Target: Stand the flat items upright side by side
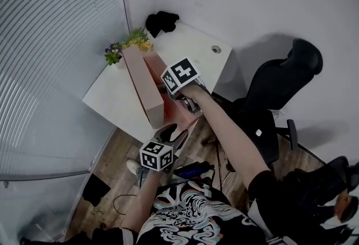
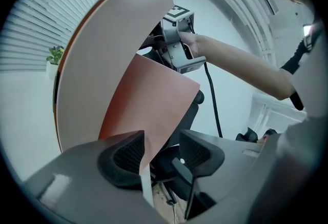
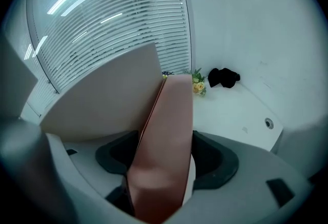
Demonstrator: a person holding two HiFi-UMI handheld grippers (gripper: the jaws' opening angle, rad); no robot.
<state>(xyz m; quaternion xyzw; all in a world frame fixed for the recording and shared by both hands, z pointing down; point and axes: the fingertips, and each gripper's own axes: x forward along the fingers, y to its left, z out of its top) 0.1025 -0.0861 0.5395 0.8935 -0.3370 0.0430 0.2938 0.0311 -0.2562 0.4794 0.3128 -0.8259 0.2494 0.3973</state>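
On the white desk, upper centre of the head view: I see the beige board up on its long edge. It runs from the small flowers at the back toward the near edge. The pink board is just beside it, on the frame's right.

Why the pink board is held at two places: I judge it too thin to stand alone. So I have one gripper on its top and one at its near corner, which lets it be squared up against the beige board.

Right gripper: it sits at the centre of the head view, pointing steeply down over the boards. The jaws stand wide and the pink board fills the gap between them. As far as I can see, a pad lies on each face. This is a hold from above that steers the tilt.

Left gripper: it sits at lower centre of the head view, by the desk's near edge, and is close to level. The jaws are about half apart with the pink board's lower corner between them. The corner lies against the pad on the frame's left. The other pad stands clear, and an office chair shows through the gap. I read this as a stop, not a pinch.

Where the task's things are: both boards are at the desk, close alongside each other. I cannot tell whether the pink one is fully upright.
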